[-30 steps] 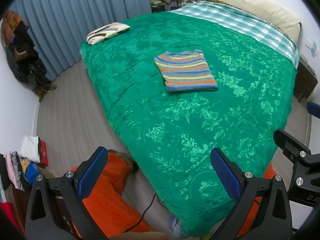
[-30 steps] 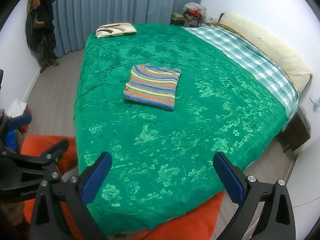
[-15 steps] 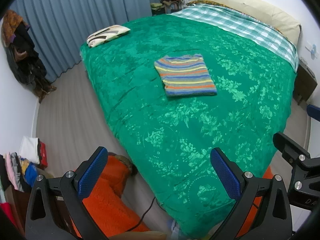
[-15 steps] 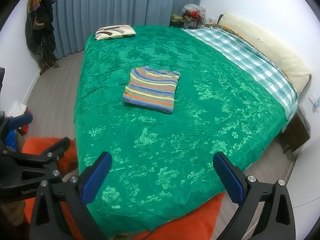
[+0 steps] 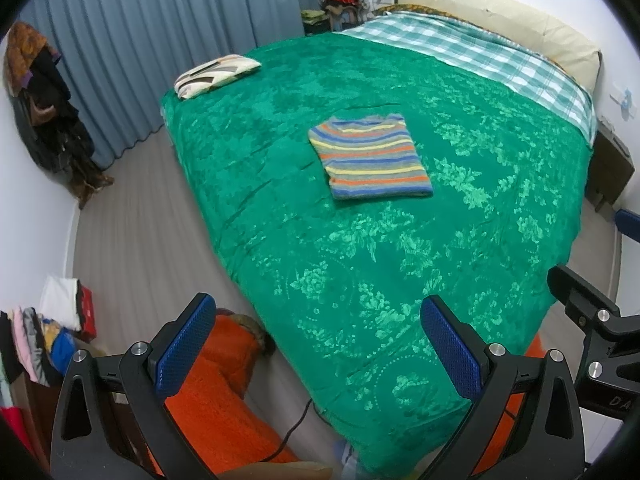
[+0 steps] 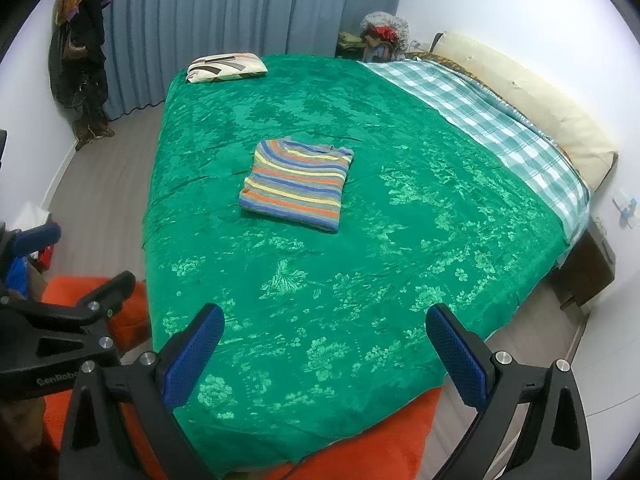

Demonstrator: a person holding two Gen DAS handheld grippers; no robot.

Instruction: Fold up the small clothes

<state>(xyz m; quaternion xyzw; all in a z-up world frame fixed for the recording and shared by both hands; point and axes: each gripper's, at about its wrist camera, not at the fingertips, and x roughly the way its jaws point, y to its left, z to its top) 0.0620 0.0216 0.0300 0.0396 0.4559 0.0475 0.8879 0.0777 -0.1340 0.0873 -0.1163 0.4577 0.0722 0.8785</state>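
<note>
Two hand-held grippers above the near end of a bed. The left gripper (image 5: 316, 344) has its blue-padded fingers (image 5: 182, 350) spread wide apart and holds nothing; beyond its tips lies the green bedspread (image 5: 360, 264), and ahead of it, slightly to its right of centre, rests the striped sweater (image 5: 370, 156), folded into a flat rectangle on the spread and well apart from both tools. The right gripper (image 6: 324, 354) is likewise fully spread and empty, its pads (image 6: 456, 356) over the near part of the spread; in its view the striped sweater (image 6: 298, 182) lies ahead and a little to its left. Each tool appears at the edge of the other's view: the right gripper's black frame at the right margin of the left wrist view, the left gripper's frame at the left margin of the right wrist view. Far ahead and to the left of both, a patterned pillow (image 6: 226, 66) sits on the far corner of the spread before the blue curtain (image 6: 224, 12). To the right, a checked sheet (image 6: 480, 108) and a cream headboard cushion (image 6: 524, 92) border the spread. Below and behind the fingers an orange rug (image 5: 218, 396) covers the grey floor (image 5: 140, 216), and a pile of clothes (image 5: 44, 336) stands at the left gripper's far left.
</note>
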